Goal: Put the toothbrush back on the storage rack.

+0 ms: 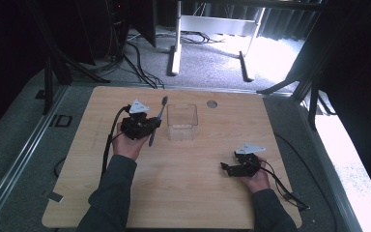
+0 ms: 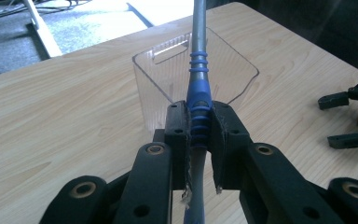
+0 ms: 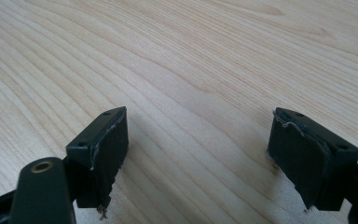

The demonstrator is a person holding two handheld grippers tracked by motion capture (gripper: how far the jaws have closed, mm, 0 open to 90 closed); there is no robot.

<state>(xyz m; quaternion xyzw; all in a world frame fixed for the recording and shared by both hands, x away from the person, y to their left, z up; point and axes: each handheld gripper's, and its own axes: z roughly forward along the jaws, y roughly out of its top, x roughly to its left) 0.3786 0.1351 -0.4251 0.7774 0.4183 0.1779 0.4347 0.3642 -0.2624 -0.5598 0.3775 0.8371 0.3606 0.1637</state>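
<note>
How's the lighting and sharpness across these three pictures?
High view: floor glare behind the table, dark edges. Left gripper view: toothbrush and clear box sharp in the left gripper. Right gripper view: even light, pads crisp.

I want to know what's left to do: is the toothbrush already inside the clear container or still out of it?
Out. The left gripper is shut on the toothbrush, holding it beside the clear container, which looks empty in the high view.

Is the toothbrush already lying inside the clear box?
No, the left gripper holds the toothbrush clamped in front of the clear box.
</note>
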